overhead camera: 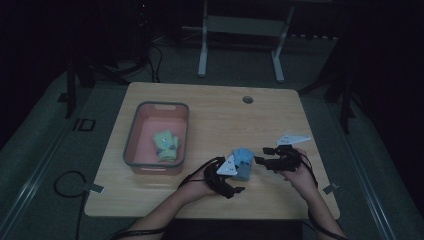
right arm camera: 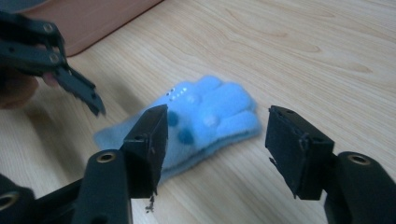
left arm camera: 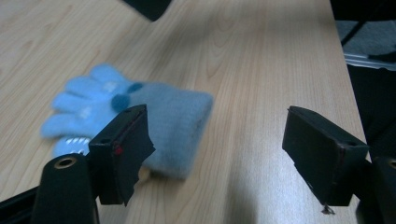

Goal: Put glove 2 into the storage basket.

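Note:
A light blue knitted glove (overhead camera: 242,161) lies flat on the wooden table (overhead camera: 225,115), near the front edge between my two grippers. My left gripper (overhead camera: 239,189) sits just left of and nearer than it. In the left gripper view the jaws (left arm camera: 217,123) stand open, nothing is between the pads, and the glove's cuff (left arm camera: 182,126) lies just behind the left jaw. My right gripper (overhead camera: 259,160) points at the glove from the right. Its jaws (right arm camera: 217,119) are open and apart from the glove (right arm camera: 205,114), which lies a little beyond them.
A grey-rimmed pink bin (overhead camera: 131,135) stands at the left of the table with a green glove (overhead camera: 167,145) inside. A round cable hole (overhead camera: 247,99) is near the far edge. Cables trail off the front, and a white desk frame (overhead camera: 202,55) stands beyond.

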The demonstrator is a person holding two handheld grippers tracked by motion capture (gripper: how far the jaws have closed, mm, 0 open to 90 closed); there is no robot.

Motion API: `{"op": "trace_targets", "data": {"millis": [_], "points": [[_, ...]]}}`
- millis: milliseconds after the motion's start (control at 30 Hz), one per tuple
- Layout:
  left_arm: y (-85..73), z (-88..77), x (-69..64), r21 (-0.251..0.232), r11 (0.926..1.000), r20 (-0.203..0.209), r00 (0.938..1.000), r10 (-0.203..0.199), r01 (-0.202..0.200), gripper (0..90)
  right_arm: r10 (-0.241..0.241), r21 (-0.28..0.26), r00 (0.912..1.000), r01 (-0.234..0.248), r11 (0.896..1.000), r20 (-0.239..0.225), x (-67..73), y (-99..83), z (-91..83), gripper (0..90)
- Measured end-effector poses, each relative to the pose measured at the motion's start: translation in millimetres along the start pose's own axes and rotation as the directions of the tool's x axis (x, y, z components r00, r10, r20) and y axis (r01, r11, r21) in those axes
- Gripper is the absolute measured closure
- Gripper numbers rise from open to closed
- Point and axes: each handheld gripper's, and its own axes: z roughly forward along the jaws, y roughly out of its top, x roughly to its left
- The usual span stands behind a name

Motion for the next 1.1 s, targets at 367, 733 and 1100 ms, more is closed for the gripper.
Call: {"op": "trace_targets", "data": {"millis": [367,733,1100], "points": [[4.2,16.0,5.8,0.052,0.9967,-0.028,0.9976,0.064,-0.062,37.7,0.038,0.029,0.9993,-0.038,0.999,0.001,-6.7,12.7,29.1,40.4],[1.3,32.5,6.2,0.141,0.9800,-0.080,0.9850,0.153,-0.141,46.6,0.089,0.073,0.9957,-0.091,0.993,0.026,-19.4,6.6,53.7,37.8],[2.9,36.4,12.1,0.171,0.9784,-0.097,0.9863,0.133,-0.116,70.5,0.064,0.123,0.9960,-0.071,0.990,0.062,-15.6,-3.8,70.2,32.5]]}}
